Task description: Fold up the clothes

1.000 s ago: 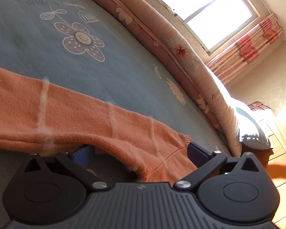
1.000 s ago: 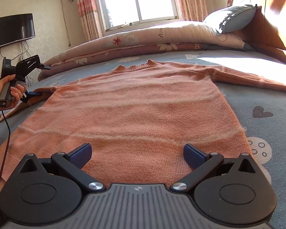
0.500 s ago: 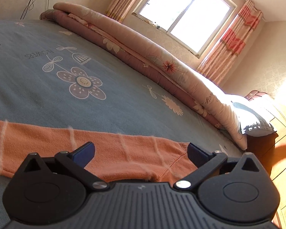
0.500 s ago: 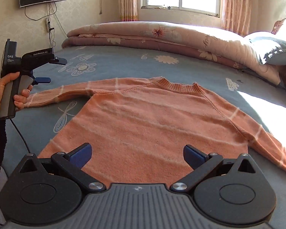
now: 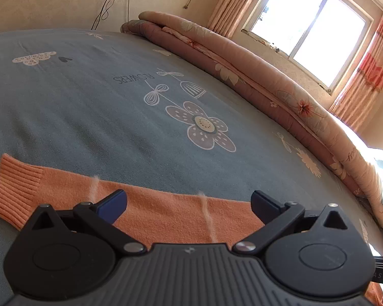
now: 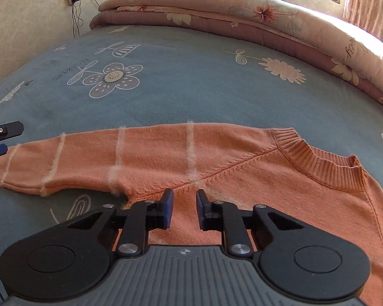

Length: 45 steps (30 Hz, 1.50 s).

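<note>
Left wrist view: orange sweater (image 5: 166,214) lies flat on the blue bedsheet (image 5: 115,117), one sleeve stretched straight out sideways, ribbed cuff (image 5: 15,191) at its far end. Left gripper (image 5: 189,204) sits low over that sleeve near the cuff, jaws spread wide with cloth showing between them and nothing clamped.

Right wrist view: right gripper (image 6: 183,210) is over the armpit and shoulder seam, jaws drawn close with a narrow gap left. Whether a pinch of knit is caught between them cannot be told; the cloth under them looks flat. Ribbed collar (image 6: 319,163) lies to the right, open end up. A rolled floral quilt (image 6: 242,17) runs along the far edge of the bed.

Handling judgement: light, soft, fuzzy knit; it should sag and stretch if lifted by one point, and may cling to the sheet. Best holds look like the firm ribbed cuff and the seam at the shoulder, taken together so the sleeve travels as one piece. The sweater lies spread, not folded.
</note>
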Each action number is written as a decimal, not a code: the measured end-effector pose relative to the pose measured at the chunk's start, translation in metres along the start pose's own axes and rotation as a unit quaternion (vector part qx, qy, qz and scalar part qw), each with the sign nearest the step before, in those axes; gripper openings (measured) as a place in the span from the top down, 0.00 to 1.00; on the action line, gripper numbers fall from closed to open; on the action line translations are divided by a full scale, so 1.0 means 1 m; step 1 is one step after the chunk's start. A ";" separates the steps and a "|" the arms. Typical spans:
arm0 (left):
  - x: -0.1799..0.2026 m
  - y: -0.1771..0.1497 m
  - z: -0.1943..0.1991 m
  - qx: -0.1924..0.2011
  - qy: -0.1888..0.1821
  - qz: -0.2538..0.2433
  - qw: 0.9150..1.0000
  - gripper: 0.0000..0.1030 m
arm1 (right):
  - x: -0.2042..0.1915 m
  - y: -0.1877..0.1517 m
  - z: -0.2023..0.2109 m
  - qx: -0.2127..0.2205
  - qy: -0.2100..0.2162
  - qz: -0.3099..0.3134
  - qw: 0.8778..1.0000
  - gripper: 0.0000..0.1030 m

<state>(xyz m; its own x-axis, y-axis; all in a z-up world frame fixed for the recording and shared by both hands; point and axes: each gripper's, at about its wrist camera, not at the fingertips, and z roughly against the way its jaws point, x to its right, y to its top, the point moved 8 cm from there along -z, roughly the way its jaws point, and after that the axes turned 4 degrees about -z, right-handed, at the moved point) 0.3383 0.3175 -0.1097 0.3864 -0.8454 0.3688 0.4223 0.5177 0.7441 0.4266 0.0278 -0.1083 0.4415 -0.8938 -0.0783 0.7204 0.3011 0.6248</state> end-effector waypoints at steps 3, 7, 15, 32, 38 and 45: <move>-0.007 0.002 -0.001 0.003 0.020 -0.005 1.000 0.01 | -0.013 0.002 -0.025 -0.009 0.012 -0.002 1.000 0.79; -0.008 0.003 -0.001 -0.002 0.030 -0.014 0.999 0.01 | -0.025 -0.006 -0.048 -0.029 0.026 0.004 0.999 0.79; 0.004 0.000 -0.003 -0.006 0.077 -0.103 0.992 0.00 | -0.039 -0.003 -0.057 -0.053 0.028 0.039 0.997 0.78; -0.033 0.001 -0.006 -0.026 0.065 -0.033 0.997 0.00 | -0.123 0.049 -0.044 0.035 0.130 0.275 0.952 0.69; -0.050 0.010 -0.006 -0.020 0.082 -0.017 0.996 0.00 | -0.157 0.041 -0.056 0.027 0.167 0.314 0.934 0.64; -0.086 0.026 0.033 0.014 0.112 0.057 0.992 0.01 | -0.204 0.014 -0.050 0.043 0.195 0.384 0.901 0.63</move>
<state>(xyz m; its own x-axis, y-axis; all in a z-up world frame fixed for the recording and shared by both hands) 0.2890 0.3995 -0.1039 0.6045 -0.7294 0.3204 0.3432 0.6014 0.7215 0.3735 0.2312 -0.1221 0.9589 -0.2430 0.1465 0.0855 0.7397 0.6675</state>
